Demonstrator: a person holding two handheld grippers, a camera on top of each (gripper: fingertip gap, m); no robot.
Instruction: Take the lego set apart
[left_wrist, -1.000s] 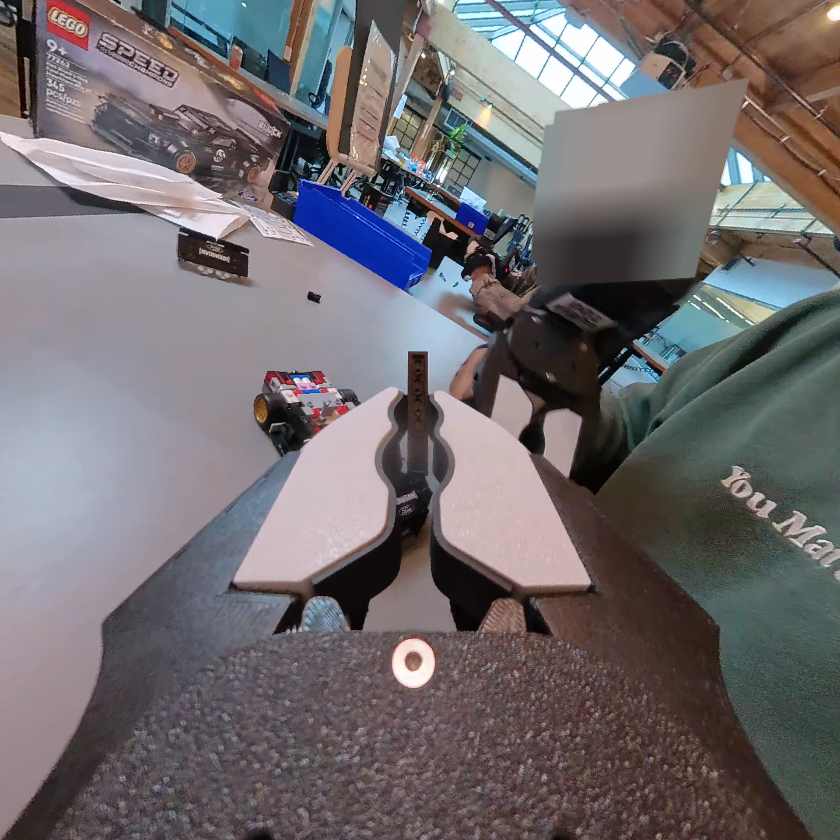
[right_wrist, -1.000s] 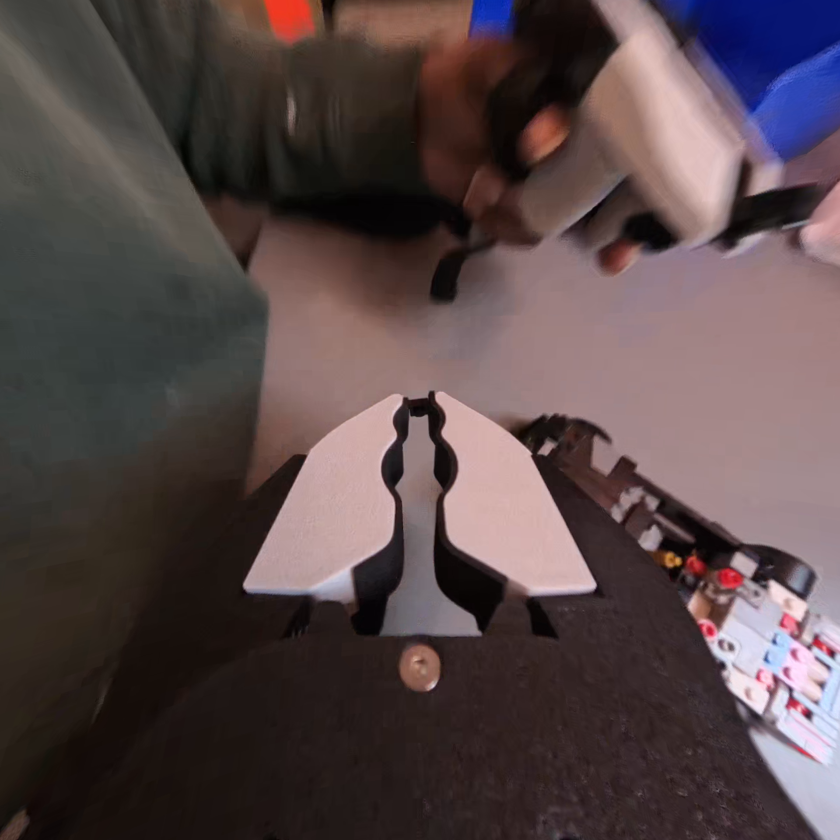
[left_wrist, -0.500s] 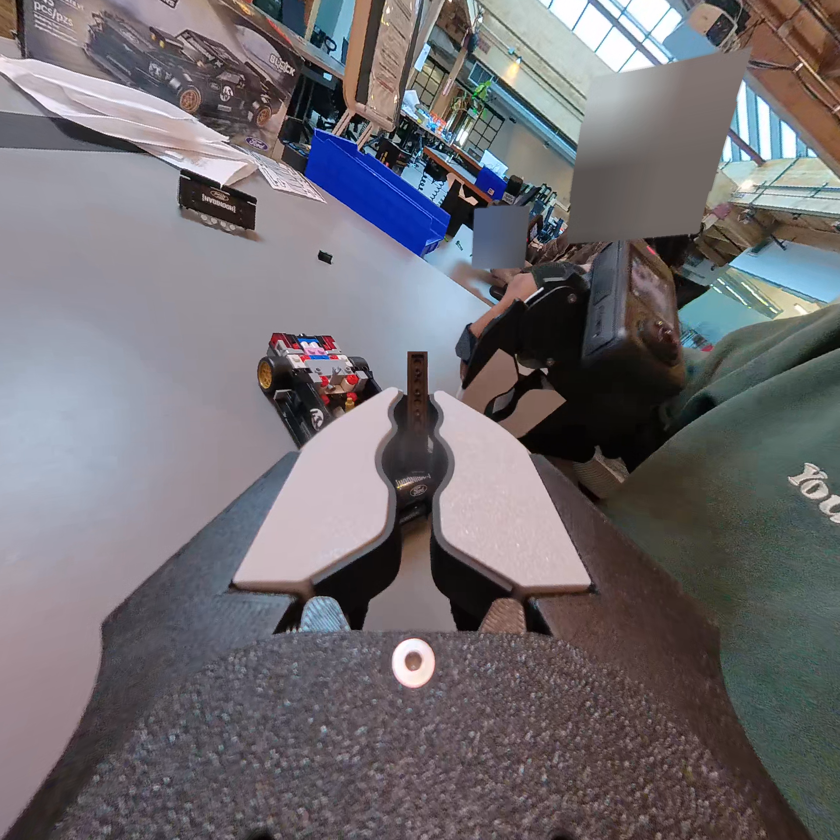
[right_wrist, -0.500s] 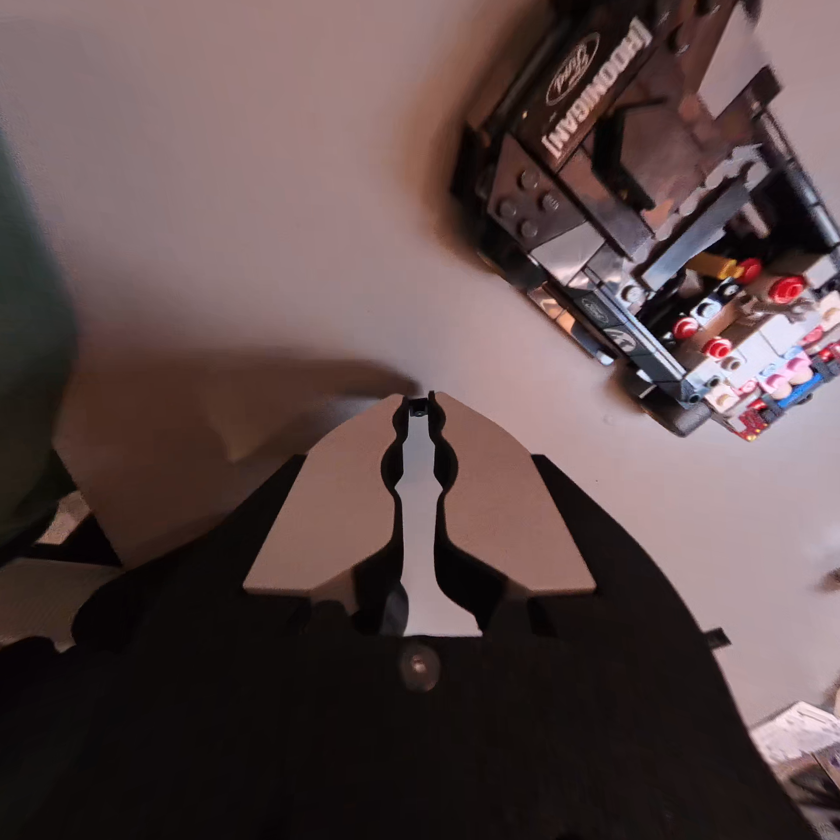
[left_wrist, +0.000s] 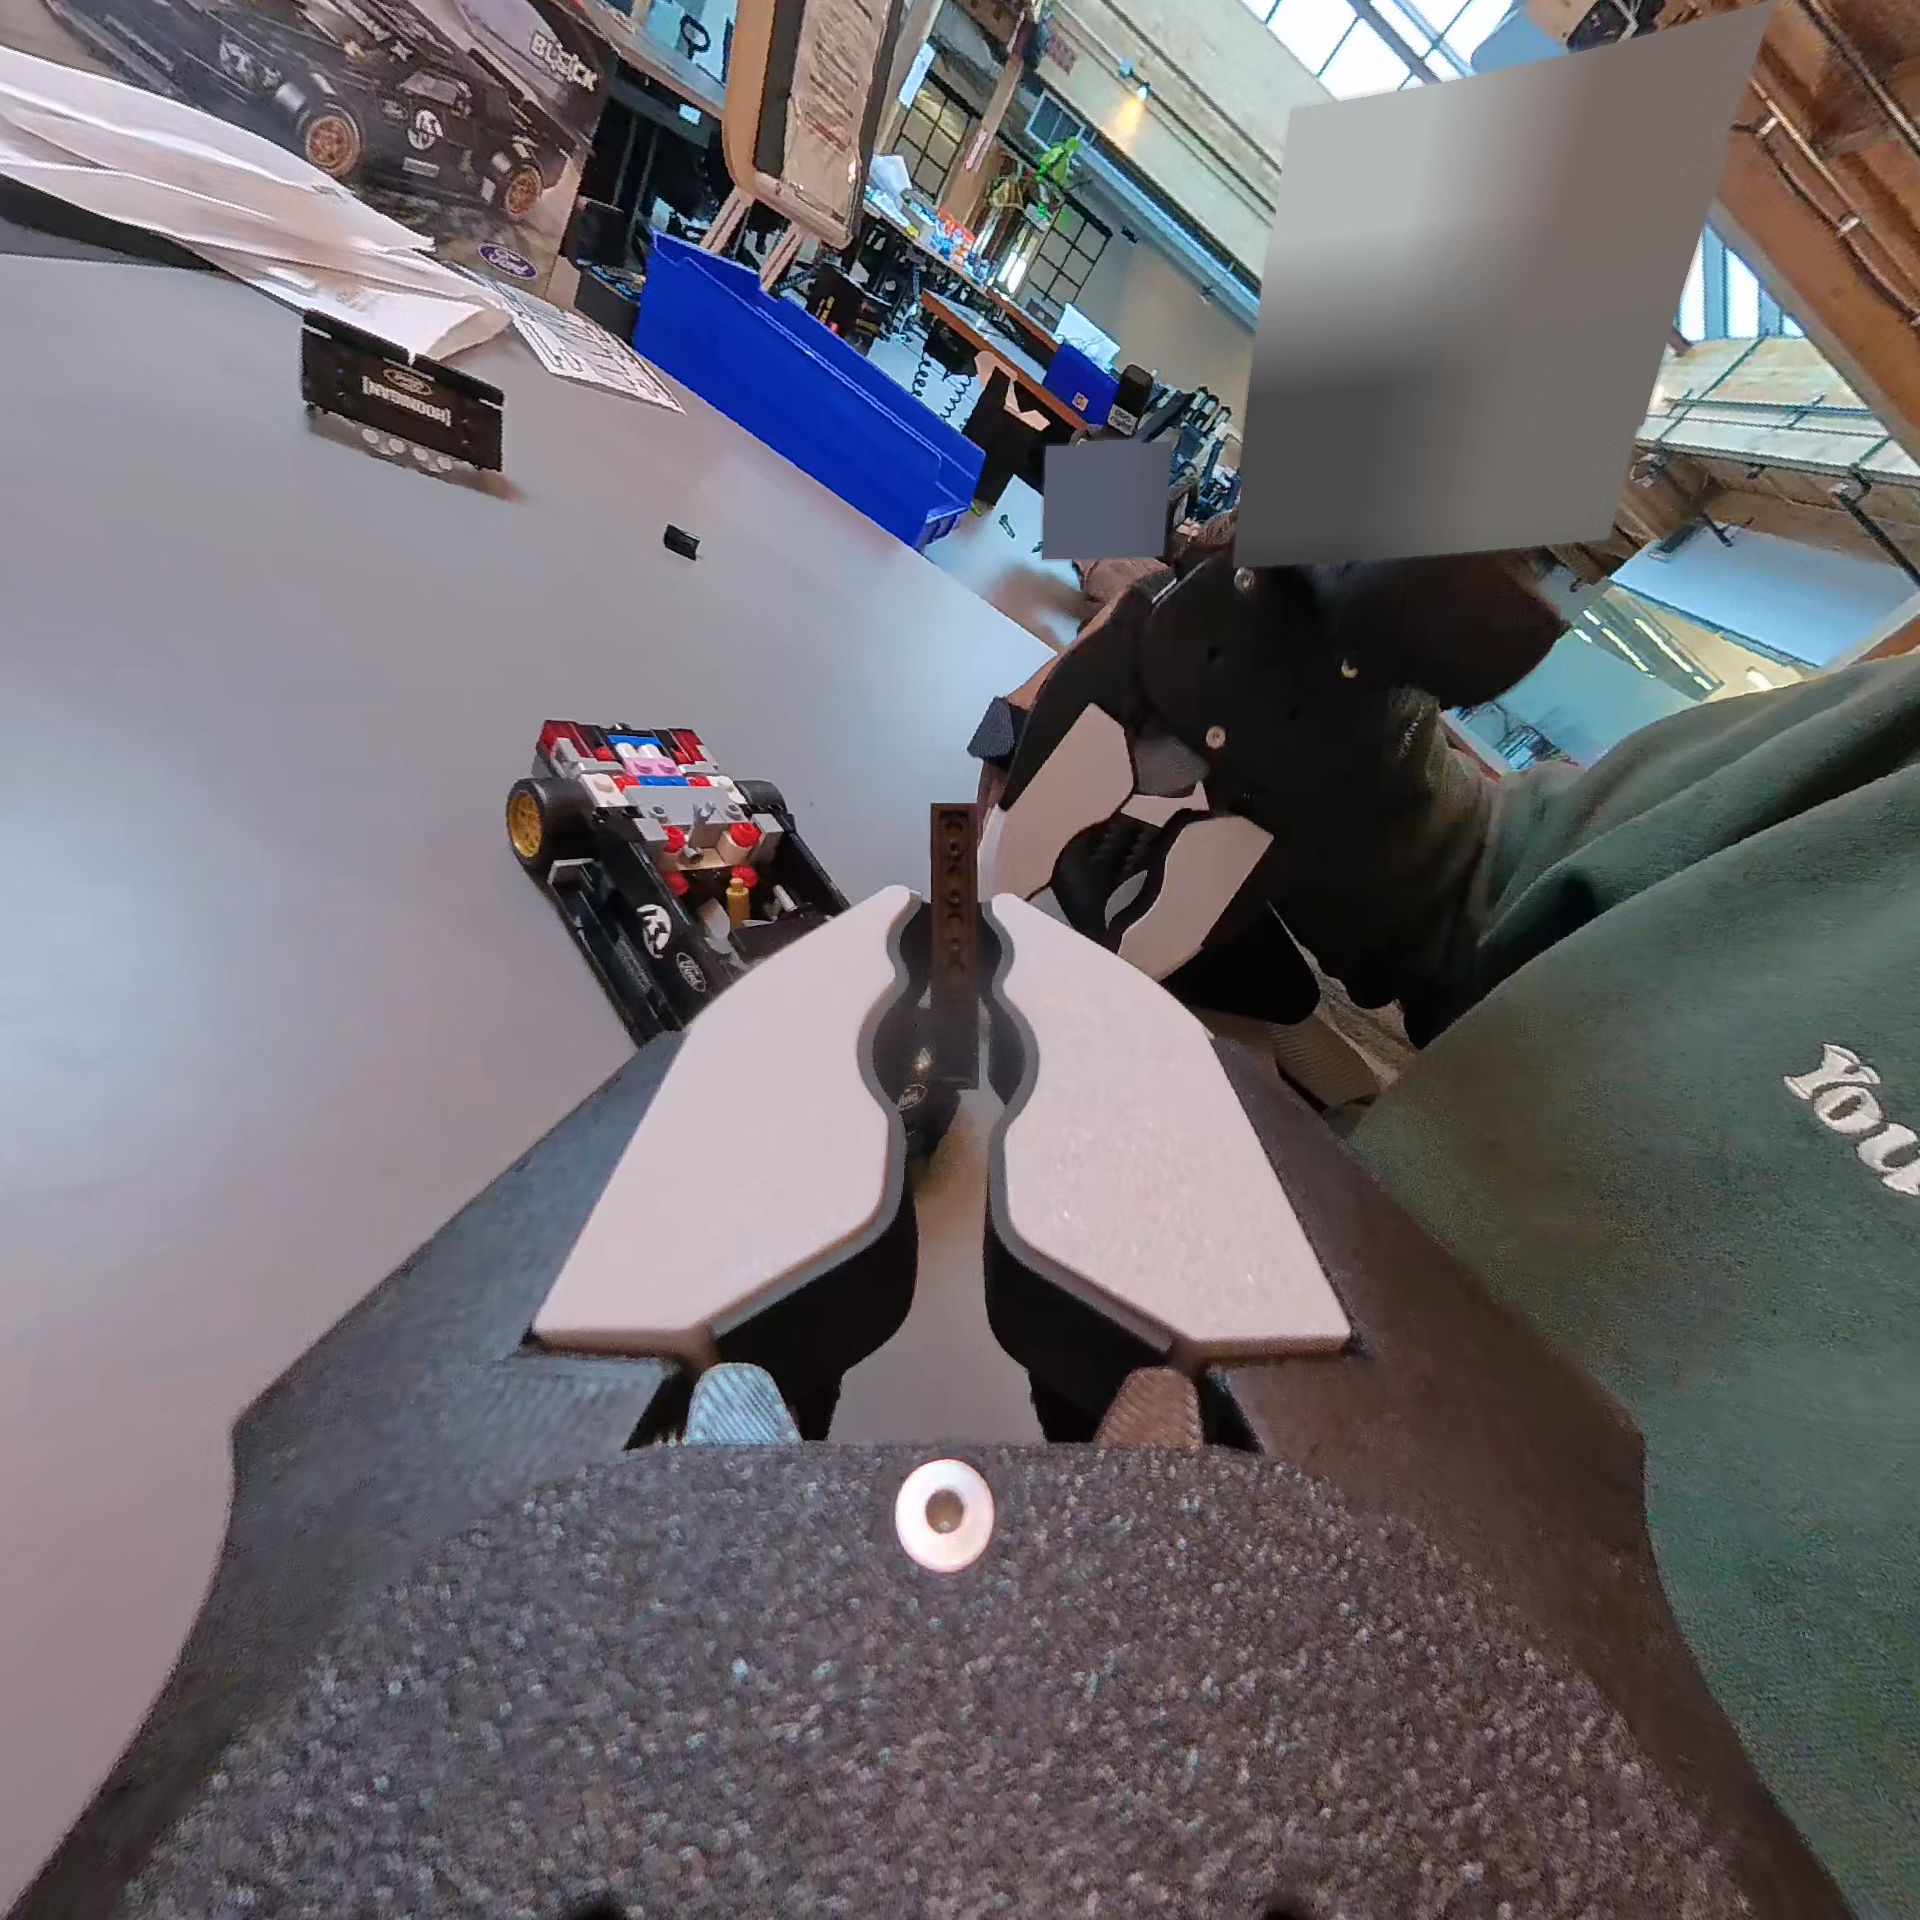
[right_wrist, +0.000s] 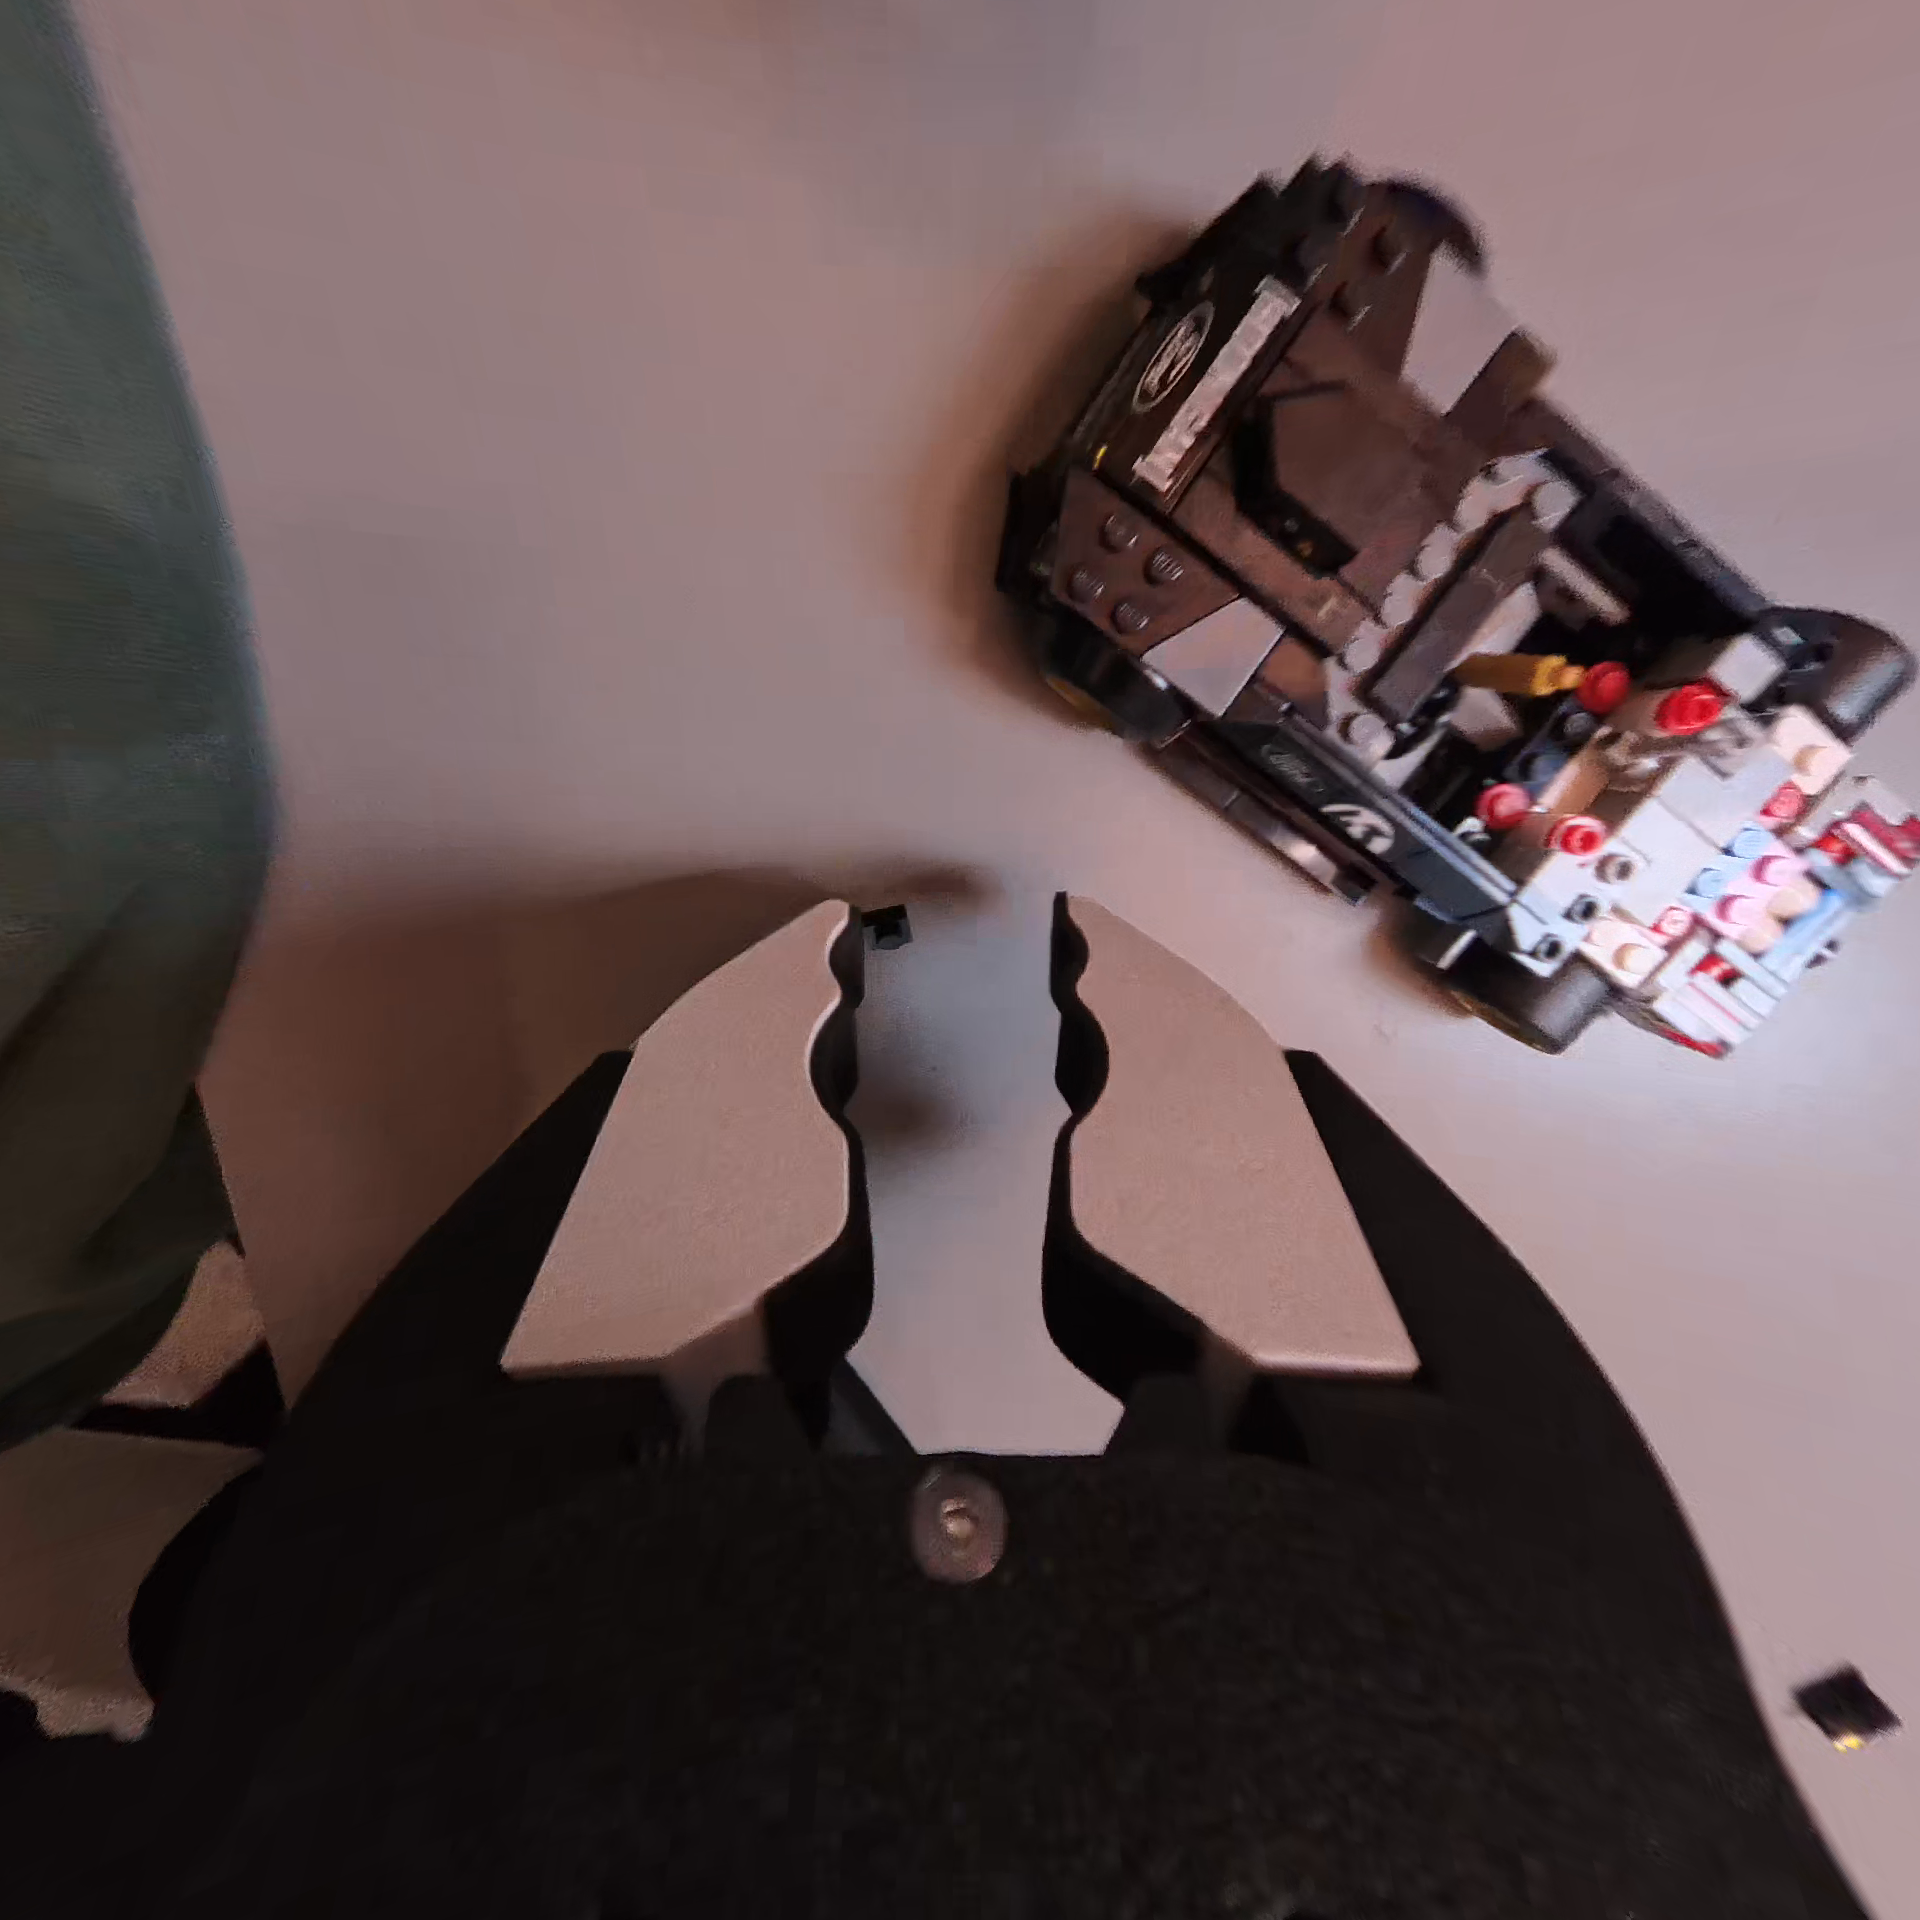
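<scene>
Gripping a dark lego strip (left_wrist: 954, 914), left tool (left_wrist: 951, 925); right tool (right_wrist: 956, 935) open, car (right_wrist: 1455, 644) front-right.

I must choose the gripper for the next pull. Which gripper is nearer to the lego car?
Left, by a little. The left gripper hangs just beside the lego car; the right gripper hovers slightly farther away.

- Our left wrist view looks low across the grey table (left_wrist: 260, 831), toward the workshop.
- Our right wrist view faces steeply down, close.
- Both share the lego car (left_wrist: 665, 873) (right_wrist: 1455, 665).

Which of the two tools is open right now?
The right tool: its fingers stand apart above the table. The left tool is shut on a dark lego plate.
</scene>
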